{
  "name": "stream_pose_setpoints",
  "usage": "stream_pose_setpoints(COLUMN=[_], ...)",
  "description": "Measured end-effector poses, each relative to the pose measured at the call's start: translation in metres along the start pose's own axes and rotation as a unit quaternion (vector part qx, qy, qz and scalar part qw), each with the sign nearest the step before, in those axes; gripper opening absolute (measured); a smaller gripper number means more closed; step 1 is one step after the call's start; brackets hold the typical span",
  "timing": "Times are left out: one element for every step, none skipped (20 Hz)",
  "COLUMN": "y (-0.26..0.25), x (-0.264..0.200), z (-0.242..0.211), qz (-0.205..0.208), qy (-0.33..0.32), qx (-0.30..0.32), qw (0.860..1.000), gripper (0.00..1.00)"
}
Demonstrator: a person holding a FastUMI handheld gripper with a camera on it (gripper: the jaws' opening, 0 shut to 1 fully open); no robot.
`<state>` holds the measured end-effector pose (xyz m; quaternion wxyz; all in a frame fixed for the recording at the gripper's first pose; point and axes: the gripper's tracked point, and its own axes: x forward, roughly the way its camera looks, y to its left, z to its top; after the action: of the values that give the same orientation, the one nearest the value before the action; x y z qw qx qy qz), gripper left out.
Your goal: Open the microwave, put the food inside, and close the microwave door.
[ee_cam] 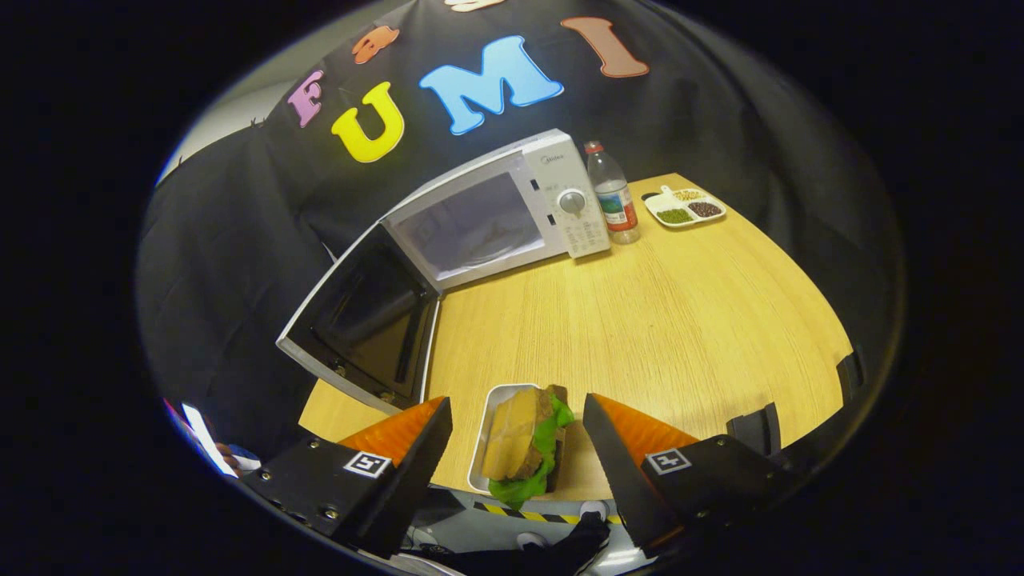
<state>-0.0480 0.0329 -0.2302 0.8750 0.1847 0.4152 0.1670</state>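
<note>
- Between your jaws, near the tabletop's (pixel 680 320) front edge, sits the sandwich (pixel 524 436) in its tray (pixel 490 424); the gripper (pixel 518 424) is wide apart and neither finger touches it.
- Tray and sandwich run lengthwise straight ahead along the fingers, so the fingers flank the long sides. It looks a fair line-up for a squeeze across the narrow width.
- Beyond the left finger, the door (pixel 364 320) hangs swung out towards you; the microwave (pixel 488 216) stands well beyond the food, ahead and slightly left.
- The opening step looks done; the food is not yet picked up.
- Judging by this, the carry goes forward and leftward, and the open door's edge is the thing to clear.
- A bottle (pixel 613 192) stands just beside the microwave's control side, with a snack dish (pixel 685 208) further right, both well apart from your path.
</note>
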Motion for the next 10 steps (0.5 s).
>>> stream_pose_setpoints(y=[-0.004, -0.006, -0.009, -0.01, -0.012, -0.015, -0.015, -0.015, -0.015, -0.014], x=[0.004, 0.01, 0.015, 0.021, 0.026, 0.03, 0.035, 0.038, 0.041, 0.044], z=[-0.004, -0.01, -0.016, -0.021, -0.025, -0.031, -0.036, -0.041, -0.043, -0.046], qz=[0.003, 0.007, 0.01, 0.014, 0.017, 0.018, 0.021, 0.026, 0.032, 0.039], qy=[0.009, 0.02, 0.034, 0.045, 0.053, 0.065, 0.074, 0.084, 0.094, 0.1], qx=[0.005, 0.01, 0.016, 0.021, 0.027, 0.036, 0.046, 0.058, 0.068, 0.078], qw=[1.0, 1.0, 0.999, 0.999, 0.998, 0.997, 0.996, 0.994, 0.993, 0.991], gripper=[1.0, 1.0, 1.0, 1.0, 1.0, 0.85, 0.8, 0.79, 0.79, 0.79])
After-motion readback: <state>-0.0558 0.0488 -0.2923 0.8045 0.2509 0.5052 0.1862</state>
